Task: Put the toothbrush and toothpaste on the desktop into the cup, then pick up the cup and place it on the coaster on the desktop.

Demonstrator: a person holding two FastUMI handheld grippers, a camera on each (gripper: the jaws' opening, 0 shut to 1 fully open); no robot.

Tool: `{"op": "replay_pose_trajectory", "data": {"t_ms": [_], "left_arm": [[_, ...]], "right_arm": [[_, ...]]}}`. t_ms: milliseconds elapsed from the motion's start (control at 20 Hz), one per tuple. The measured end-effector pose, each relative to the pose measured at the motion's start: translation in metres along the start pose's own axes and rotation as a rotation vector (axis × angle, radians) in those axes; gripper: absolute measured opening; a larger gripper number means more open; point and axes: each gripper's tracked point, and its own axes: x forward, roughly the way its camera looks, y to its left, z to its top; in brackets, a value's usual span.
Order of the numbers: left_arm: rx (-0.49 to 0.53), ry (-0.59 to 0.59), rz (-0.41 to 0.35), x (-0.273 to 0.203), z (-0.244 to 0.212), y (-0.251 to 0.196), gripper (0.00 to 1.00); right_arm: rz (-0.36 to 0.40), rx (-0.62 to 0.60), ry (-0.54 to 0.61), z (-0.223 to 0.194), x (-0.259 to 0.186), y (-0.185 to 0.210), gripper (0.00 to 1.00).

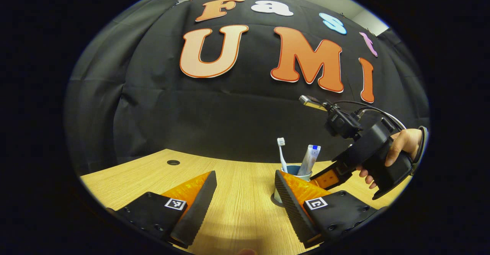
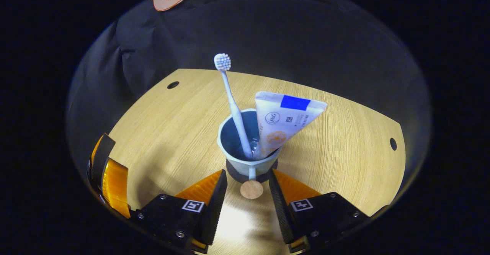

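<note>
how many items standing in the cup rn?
2: the toothbrush leans at the left of the cup, the toothpaste at the right. Anything beneath them would be hidden.

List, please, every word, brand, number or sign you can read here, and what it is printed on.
Toothpaste tube, standing in the cup: a round logo and fine print, too small and blurred to quote.
Square coded marker on the right gripper: a pattern, no letters or numbers.
</note>
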Motion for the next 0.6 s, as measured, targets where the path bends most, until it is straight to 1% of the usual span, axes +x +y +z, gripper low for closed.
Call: {"op": "replay_pose_trajectory", "data": {"t_ms": [50,100,150,400,500,600], "left_arm": [[-0.001,0.001,-0.001,0.000,0.000,-0.001,0.97],[0.002,0.003,-0.001,0.000,-0.001,0.000,0.97],[0.003,0.004,-0.001,0.000,-0.001,0.000,0.97],[0.013,-0.013,-0.006,-0.005,0.008,-0.001,0.97],[0.007,-0.025,-0.022,-0.007,0.014,-0.005,0.97],[0.013,-0.038,-0.027,-0.010,0.020,-0.008,0.97]], "right_arm": [[0.004,0.001,-0.023,0.002,-0.004,0.001,0.70],[0.009,0.004,-0.047,0.003,-0.007,0.000,0.75],[0.009,0.012,-0.071,0.004,-0.014,-0.002,0.76],[-0.018,0.029,-0.220,0.002,-0.051,-0.022,0.77],[-0.024,0.049,-0.255,-0.005,-0.058,-0.033,0.77],[-0.046,0.067,-0.309,-0.007,-0.067,-0.047,0.77]]}}
